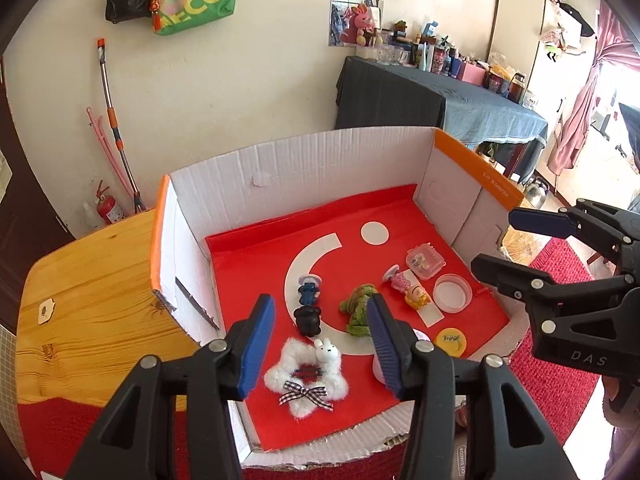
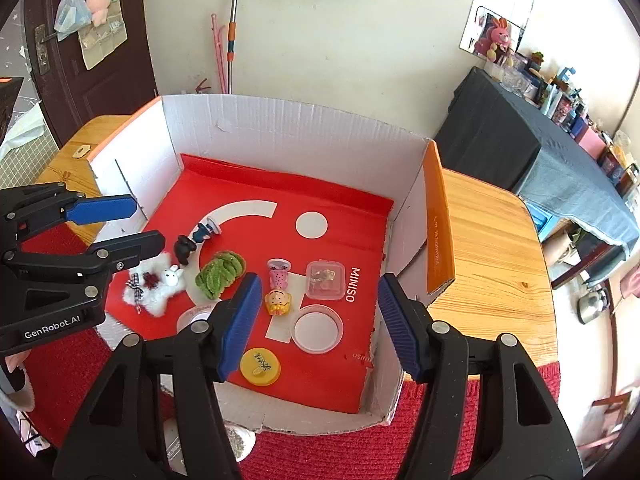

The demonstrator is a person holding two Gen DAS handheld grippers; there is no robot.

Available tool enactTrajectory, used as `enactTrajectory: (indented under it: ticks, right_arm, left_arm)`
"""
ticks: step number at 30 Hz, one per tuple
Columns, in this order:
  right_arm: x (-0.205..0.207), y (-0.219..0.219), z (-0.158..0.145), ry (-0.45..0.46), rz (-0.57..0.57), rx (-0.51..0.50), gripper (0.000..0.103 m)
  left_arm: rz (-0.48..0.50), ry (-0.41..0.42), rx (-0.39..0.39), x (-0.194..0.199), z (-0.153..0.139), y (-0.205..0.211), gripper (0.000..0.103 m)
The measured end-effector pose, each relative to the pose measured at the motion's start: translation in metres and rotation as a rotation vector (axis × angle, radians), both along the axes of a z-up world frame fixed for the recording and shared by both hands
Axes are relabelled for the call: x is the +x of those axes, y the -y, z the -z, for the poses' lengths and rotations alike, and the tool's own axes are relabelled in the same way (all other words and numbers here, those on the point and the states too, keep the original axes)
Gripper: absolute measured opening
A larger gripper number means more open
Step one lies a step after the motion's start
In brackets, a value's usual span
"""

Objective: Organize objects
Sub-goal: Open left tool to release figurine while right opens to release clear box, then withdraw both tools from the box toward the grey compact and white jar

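- Grippers first: left gripper point(image 1: 320, 344) and right gripper point(image 2: 316, 324) both hang above the near edge of the cardboard box point(image 2: 280, 128), jaws apart, nothing between them.
- Step, as judged: between picks; the next move calls for choosing one item and descending squarely over it.
- Contents on the red liner point(image 2: 340, 376): yellow lid point(image 2: 260, 366) nearest, fluffy white star point(image 1: 306, 376), green scrunchie point(image 2: 220, 274), clear case point(image 2: 325, 280) farther back.

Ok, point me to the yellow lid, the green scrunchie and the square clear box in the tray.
yellow lid point(image 2: 260, 366), right wrist view, centre of its top face.
green scrunchie point(image 2: 220, 274), right wrist view, middle of its ruffled fabric.
square clear box point(image 2: 325, 280), right wrist view, centre of its transparent lid.
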State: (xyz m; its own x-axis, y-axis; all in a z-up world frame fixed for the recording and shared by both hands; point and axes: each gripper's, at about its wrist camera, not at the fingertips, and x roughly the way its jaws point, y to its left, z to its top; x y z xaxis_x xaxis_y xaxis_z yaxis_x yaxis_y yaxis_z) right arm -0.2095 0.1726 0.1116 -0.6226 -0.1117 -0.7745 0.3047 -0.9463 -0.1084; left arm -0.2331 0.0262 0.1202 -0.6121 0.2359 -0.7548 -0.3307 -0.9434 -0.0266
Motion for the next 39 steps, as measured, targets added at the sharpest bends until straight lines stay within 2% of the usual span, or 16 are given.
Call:
enactTrajectory:
  ticks: [5, 11, 15, 19, 26, 34, 39]
  right_arm:
    - [0.007, -0.011, -0.016, -0.058, -0.021, -0.034, 0.067]
    - [0.035, -0.015, -0.036, -0.126, -0.039, -0.087, 0.075]
    - [0.055, -0.019, -0.045, -0.178, -0.037, -0.113, 0.079]
    - [0.071, -0.024, -0.048, -0.221, -0.033, -0.130, 0.083]
    - [0.097, -0.034, -0.043, -0.265, -0.015, -0.150, 0.090]
    - [0.119, -0.043, -0.022, -0.269, -0.004, -0.194, 0.096]
    - [0.127, -0.052, -0.002, -0.271, 0.031, -0.211, 0.097]
  left_arm:
    - [-0.021, -0.080, 0.007, 0.024, -0.012, 0.004, 0.060]
    - [-0.054, -0.169, 0.018, 0.055, -0.019, 0.007, 0.070]
    - [-0.063, -0.186, 0.047, 0.071, -0.019, 0.009, 0.072]
    - [-0.086, -0.206, 0.072, 0.084, -0.019, 0.013, 0.077]
    - [-0.142, -0.254, 0.093, 0.107, -0.017, 0.020, 0.088]
    - [-0.197, -0.288, 0.098, 0.133, -0.002, 0.023, 0.094]
    - [-0.215, -0.253, 0.097, 0.140, 0.016, 0.024, 0.095]
